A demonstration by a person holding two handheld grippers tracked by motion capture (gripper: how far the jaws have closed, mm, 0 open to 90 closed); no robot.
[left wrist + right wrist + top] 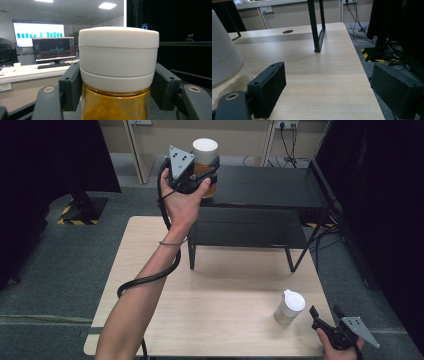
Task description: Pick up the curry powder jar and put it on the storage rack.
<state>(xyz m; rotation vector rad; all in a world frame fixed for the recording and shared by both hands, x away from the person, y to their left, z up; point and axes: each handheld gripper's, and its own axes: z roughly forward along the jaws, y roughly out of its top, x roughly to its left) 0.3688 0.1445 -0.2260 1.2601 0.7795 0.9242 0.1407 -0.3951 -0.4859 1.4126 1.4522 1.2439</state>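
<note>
1. A pale wooden table fills the lower middle of the high view, standing on grey floor with dark curtains at the left and right edges of the frame.
2. A black two-level rack stands on the far part of the table, in the upper middle of that view; one of its legs rises in the upper middle of the right gripper view.
3. The left gripper, held up in the left hand near the top centre of the high view, is clamped on a jar of amber-yellow contents with a white lid.
4. In the left gripper view the jar stands upright in the centre, both black pads pressed against the lower band of its lid, one at each side.
5. The jar is off the table, at about the rack's upper left corner; whether it touches the top shelf is hard to tell.
6. The right gripper sits at the lower right of the high view, jaws spread wide with nothing between them.
7. A second white-lidded jar stands on the table just left of it, and appears at the left edge of the right gripper view, outside the jaws.
8. Screens with charts glow in the upper left of the left gripper view.
</note>
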